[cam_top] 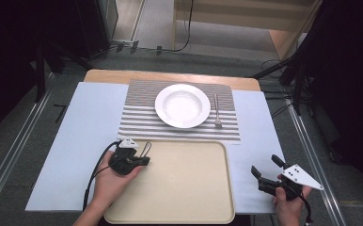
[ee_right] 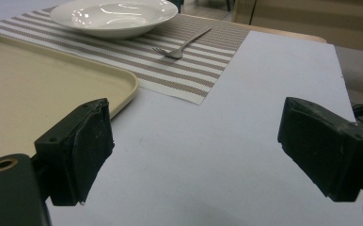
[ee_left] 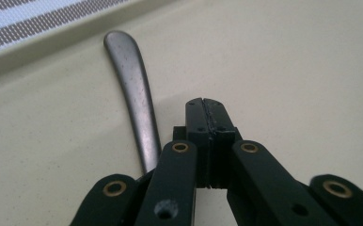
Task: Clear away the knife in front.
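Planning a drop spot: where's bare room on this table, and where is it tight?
Free: most of the beige plastic tray, and the pale blue sheet either side of the striped placemat. Crowded: the placemat, with the white bowl-plate and metal fork, and the tray's far-left corner by the metal utensil handle.

Utensil (ee_left: 135, 94) head hidden under claw (ee_left: 207, 110)

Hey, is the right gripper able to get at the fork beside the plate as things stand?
Probably yes: the right gripper is open, and only bare cloth lies between it and the fork.
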`<state>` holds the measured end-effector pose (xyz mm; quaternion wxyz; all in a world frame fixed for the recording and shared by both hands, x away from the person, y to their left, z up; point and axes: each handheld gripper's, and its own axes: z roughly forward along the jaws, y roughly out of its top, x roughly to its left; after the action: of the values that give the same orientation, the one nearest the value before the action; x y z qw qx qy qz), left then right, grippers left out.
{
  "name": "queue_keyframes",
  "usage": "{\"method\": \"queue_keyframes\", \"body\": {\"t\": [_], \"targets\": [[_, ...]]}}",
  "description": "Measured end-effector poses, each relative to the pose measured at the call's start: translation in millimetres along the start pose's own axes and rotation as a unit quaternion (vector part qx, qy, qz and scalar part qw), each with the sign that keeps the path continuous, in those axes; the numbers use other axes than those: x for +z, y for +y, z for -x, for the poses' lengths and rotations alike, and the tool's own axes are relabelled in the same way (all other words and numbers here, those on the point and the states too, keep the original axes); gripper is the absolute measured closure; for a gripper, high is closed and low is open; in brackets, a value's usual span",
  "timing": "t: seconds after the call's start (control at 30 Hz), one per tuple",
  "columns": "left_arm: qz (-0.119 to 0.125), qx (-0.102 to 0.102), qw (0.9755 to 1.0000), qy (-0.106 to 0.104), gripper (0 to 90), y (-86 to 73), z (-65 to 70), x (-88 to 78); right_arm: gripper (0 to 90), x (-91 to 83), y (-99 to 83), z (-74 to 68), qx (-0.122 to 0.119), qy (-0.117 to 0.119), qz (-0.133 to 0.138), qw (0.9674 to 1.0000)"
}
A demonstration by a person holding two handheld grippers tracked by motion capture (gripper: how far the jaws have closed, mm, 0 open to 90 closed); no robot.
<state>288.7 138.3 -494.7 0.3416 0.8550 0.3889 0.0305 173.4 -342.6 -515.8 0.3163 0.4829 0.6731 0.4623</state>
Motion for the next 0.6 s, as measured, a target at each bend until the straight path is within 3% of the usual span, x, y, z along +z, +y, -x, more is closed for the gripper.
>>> {"method": "queue_keyframes", "body": {"t": [0.37, 0.6], "targets": [[0.001, -0.031, 0.9995, 0.005, 89.8, -4.3, -11.5, -6.0, 9.9, 0.1, 0.0, -0.1, 0.000, 0.000, -0.001, 1.0000], [0.004, -0.044, 0.9989, 0.019, 89.8, -9.2, -18.3, -13.6, 9.9, -0.1, -0.1, 0.2, 0.001, 0.001, 0.000, 1.0000]]}}
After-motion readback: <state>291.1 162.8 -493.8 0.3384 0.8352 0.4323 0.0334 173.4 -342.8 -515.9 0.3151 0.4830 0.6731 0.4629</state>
